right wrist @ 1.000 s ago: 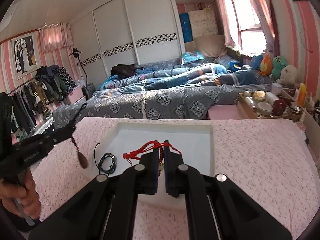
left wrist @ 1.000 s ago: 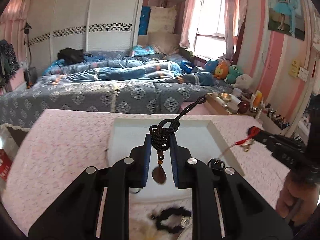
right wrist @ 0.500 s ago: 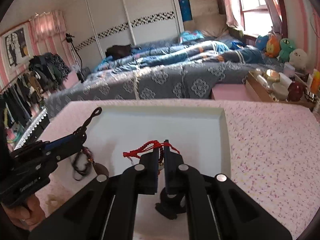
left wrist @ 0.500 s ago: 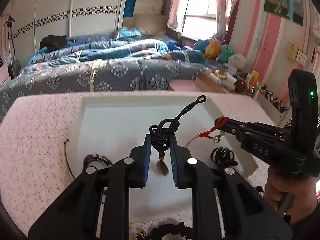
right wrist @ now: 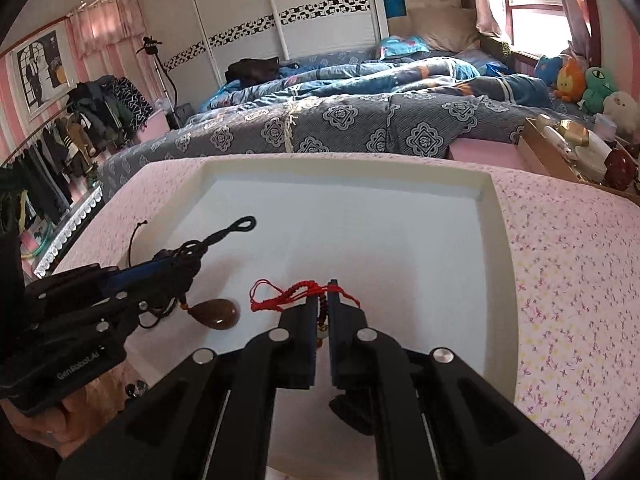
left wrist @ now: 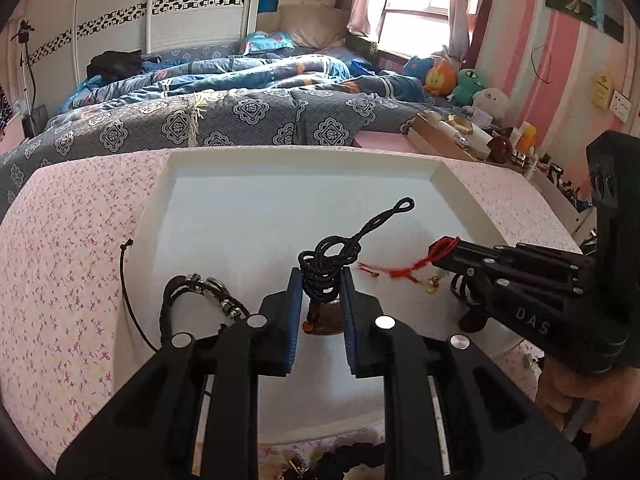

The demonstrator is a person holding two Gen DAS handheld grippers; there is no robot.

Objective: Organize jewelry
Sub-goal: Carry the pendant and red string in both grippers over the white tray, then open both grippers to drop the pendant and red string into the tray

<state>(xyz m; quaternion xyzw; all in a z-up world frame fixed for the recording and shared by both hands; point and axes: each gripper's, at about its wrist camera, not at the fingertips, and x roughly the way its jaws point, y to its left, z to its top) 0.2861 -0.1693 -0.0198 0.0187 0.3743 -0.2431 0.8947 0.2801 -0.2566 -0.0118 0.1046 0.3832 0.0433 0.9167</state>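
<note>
A white tray [left wrist: 456, 192] lies on the pink flowered cloth; it also shows in the right wrist view [right wrist: 490, 216]. My left gripper [left wrist: 320, 276] is shut on a black cord necklace [left wrist: 332, 258] whose brown pendant [right wrist: 218, 312] hangs just over the tray floor at its left side. My right gripper [right wrist: 322, 312] is shut on a red cord bracelet [right wrist: 288, 294] with small gold charms [left wrist: 430, 286], low over the tray's near right part. A black braided bracelet [left wrist: 200, 284] with metal beads lies in the tray's left corner.
A dark bracelet [left wrist: 464, 292] lies in the tray under the right gripper. More dark jewelry [left wrist: 344, 454] lies on the cloth before the tray. A thin black cord [left wrist: 128, 280] crosses the tray's left rim. A bed [left wrist: 240, 112] stands behind, a cluttered shelf [left wrist: 472, 136] at the right.
Both grippers have come forward and down over the tray, each with its piece still held. The brown pendant now hangs near the tray floor.
</note>
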